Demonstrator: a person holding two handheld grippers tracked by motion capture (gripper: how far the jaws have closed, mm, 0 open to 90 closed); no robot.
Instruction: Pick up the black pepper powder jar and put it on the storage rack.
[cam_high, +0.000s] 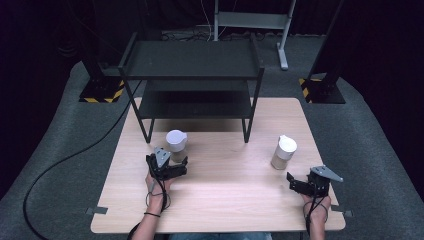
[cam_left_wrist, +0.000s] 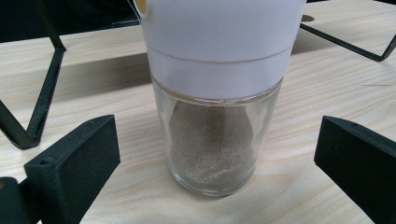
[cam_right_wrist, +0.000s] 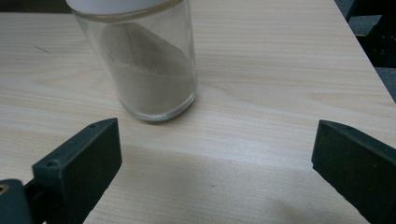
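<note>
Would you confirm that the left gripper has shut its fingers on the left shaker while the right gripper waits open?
Not quite: the left gripper is open too. The left gripper view shows both fingers apart from the left shaker. The right gripper does wait open.

Clear glass jar (cam_left_wrist: 217, 140) (matt wood table (cam_high: 225, 200))

Pale wooden surface (cam_high: 220, 200), rectangular, grain running side to side, on grey carpeted floor (cam_high: 380, 150). Standing on its far half: black two-tier shelf rack (cam_high: 192, 75), feet planted on the wood, both tiers bare. Just in front of the rack's left front leg: glass shaker (cam_high: 176, 141) with white cap, upright, part-filled with brownish powder. Toward the right edge, well apart from the first: second glass shaker (cam_high: 283, 152), white-capped, upright, holding paler beige powder heaped to one side. Small grey tabs at the near left (cam_high: 96, 210) and near right (cam_high: 347, 213) edges
</note>
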